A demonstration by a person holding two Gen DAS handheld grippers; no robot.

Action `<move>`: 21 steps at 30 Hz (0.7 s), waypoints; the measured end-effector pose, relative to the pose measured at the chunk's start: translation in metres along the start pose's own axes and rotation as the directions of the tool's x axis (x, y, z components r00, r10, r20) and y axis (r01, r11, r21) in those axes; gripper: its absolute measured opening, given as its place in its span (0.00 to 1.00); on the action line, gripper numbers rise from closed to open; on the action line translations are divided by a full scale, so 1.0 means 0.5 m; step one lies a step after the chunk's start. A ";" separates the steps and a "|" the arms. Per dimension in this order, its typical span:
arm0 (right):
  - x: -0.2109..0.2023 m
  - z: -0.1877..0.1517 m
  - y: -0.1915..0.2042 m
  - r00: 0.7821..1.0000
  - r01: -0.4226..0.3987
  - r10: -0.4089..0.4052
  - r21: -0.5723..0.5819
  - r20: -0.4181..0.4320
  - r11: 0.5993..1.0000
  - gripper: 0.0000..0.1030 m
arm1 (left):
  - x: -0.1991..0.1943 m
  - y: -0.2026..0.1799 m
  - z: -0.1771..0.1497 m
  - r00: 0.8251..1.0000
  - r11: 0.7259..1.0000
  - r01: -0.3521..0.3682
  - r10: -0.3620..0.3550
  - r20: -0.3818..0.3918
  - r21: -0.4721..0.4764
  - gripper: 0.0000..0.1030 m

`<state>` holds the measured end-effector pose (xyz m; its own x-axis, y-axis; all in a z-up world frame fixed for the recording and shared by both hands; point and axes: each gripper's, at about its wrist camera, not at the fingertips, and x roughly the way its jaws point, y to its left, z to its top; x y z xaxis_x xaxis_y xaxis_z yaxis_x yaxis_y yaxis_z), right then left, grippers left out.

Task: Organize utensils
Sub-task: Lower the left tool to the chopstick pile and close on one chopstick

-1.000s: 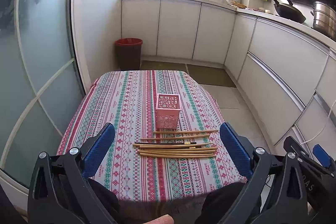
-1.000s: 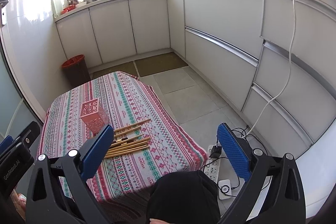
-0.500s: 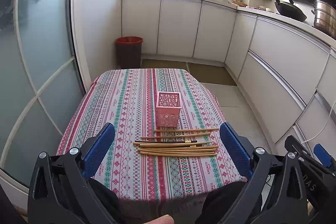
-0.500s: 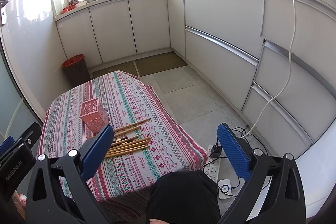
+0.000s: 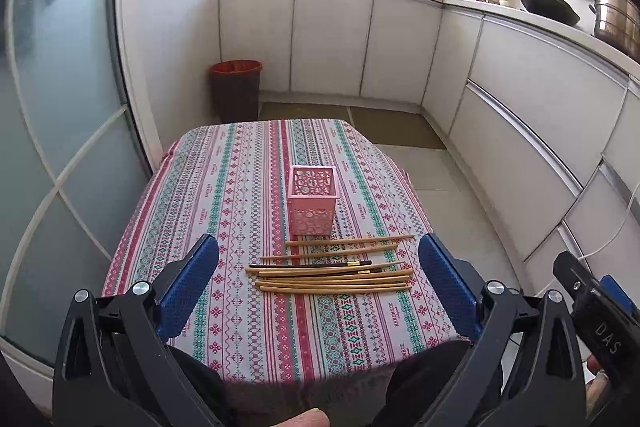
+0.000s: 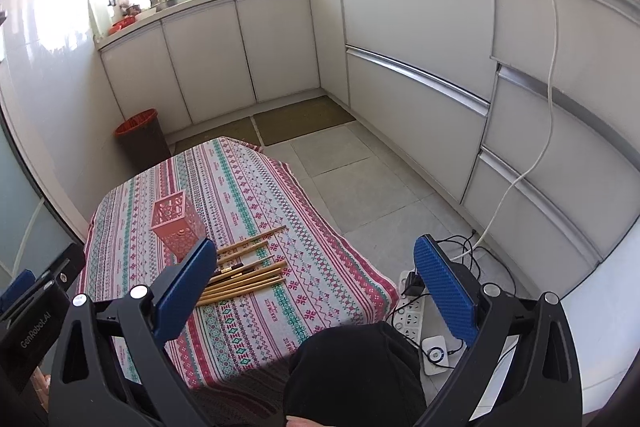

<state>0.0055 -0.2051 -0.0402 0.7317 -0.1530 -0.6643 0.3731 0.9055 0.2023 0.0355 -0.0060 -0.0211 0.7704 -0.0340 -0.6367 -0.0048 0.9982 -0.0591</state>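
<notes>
Blue-padded left gripper [image 5: 318, 291] nearest, jaws spread wide, nothing between the pads, held above the near table edge; right gripper [image 6: 316, 291] likewise spread and empty, off at 3 o'clock past the table's right side, over floor and a power strip [image 6: 408, 307]. Next out, on the striped tablecloth [image 5: 240, 195]: chopsticks [image 5: 332, 273], roughly ten, loose, lying crosswise side by side, mostly pale bamboo, two darker with gilt bands; some touching, the farthest two slightly apart. Judged light, stiff, thin, smooth enough to roll or slip; flat on cloth, so little clearance under them. Best hold probably near the middle of one stick or a small bundle, pads closing across the shaft, to stop tipping. Just beyond at 12 o'clock, pink perforated holder [image 5: 313, 201], upright, open-topped, apparently empty; likely light plastic, liable to shift or topple if knocked. Farther off: red-rimmed bin [image 5: 236, 89], white cabinets [image 5: 328, 39].
</notes>
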 end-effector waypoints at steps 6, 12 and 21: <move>0.093 -0.002 -0.102 0.994 -0.045 0.069 0.246 -0.090 0.968 0.93 | 0.129 -0.055 0.067 0.982 0.984 0.135 -0.117 -0.149 0.113 0.93; 0.204 -0.016 -0.136 0.968 -0.050 0.129 0.338 -0.214 0.940 0.93 | 0.317 -0.187 0.094 0.883 0.884 0.349 -0.200 -0.424 0.311 0.93; 0.334 -0.044 -0.184 0.919 0.016 0.139 0.388 -0.369 0.922 0.93 | 0.608 -0.321 0.009 0.733 0.807 0.399 0.005 -0.680 0.436 0.90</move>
<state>0.0806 -0.3053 -0.1855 0.5136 0.1314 -0.8479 0.5771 0.6784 0.4547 0.2735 -0.1763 -0.2017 0.1306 -0.0525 -0.9900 0.5809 0.8133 0.0335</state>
